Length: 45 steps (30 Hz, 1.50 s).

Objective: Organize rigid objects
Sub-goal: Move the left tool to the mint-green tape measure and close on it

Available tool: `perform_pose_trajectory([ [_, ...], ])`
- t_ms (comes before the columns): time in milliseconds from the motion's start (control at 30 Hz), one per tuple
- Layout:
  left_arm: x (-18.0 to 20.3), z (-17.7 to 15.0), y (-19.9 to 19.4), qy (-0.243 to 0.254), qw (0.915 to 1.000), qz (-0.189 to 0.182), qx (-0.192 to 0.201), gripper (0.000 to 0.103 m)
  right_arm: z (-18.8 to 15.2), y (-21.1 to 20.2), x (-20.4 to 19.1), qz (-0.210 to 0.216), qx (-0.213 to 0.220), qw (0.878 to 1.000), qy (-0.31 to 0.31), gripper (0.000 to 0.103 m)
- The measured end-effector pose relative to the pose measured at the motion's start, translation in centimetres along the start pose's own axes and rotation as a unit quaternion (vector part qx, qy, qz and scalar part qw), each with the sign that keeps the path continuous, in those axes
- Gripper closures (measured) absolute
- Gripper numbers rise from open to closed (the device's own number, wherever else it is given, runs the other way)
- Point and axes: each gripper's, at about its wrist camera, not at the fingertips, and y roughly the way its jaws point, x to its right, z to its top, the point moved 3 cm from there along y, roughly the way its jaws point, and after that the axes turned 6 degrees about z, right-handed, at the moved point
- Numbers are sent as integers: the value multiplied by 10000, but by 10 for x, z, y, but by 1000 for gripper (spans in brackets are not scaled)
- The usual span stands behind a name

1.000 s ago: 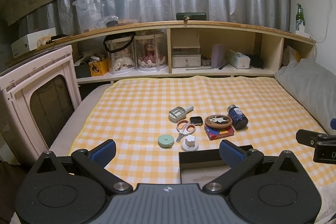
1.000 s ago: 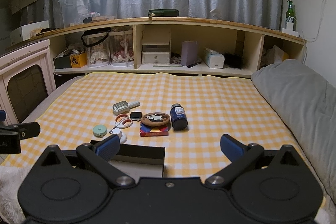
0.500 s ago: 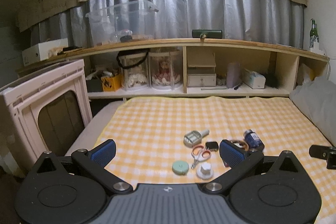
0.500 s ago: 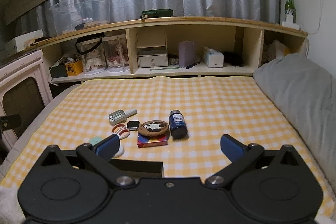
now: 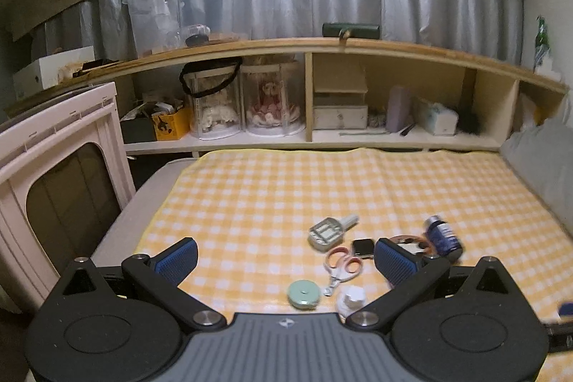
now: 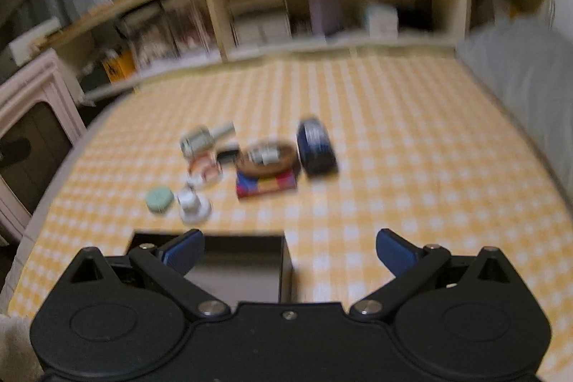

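Left gripper [image 5: 284,256] & right gripper [image 6: 290,247] both wide apart, holding nothing. Scissors [image 5: 342,269], blue bottle [image 6: 317,145] etc. lie clustered on checkered bed cover [image 6: 412,149]. Right view blurred.

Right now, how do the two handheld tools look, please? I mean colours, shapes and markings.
The left tool has matte black linkage arms, round black discs, silver pivot screws, blue ribbed pads and a grey ribbed centre plate carrying a small white logo. The right tool looks alike, but its centre is plain black with one screw.
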Motion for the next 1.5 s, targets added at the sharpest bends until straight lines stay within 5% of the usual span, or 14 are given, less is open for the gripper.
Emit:
perform_pose_trajectory([
  [67,3,5,14,124,9999,87,5,0,-7,15,6,-56,-426,9989,167,4],
  [267,18,14,62,430,9987,-269,-78,0,-32,40,11,243,-1307,9896,552,38],
  [400,30,8,95,492,9967,-461,-444,0,-41,45,2,329,-1593,9859,398,59],
  [667,28,-12,152,643,9941,-226,-849,4,-50,58,-1,161,-2005,9793,209,98],
  [933,19,-39,196,421,9848,-551,-1592,33,-53,56,-6,127,-2082,9779,156,97],
  [1267,46,-70,224,1023,9715,-687,-2027,33,-52,57,-5,176,-2130,9766,222,97],
  [1500,46,-80,242,785,9723,-695,-2089,33,-53,59,-2,158,-2153,9756,396,97],
])
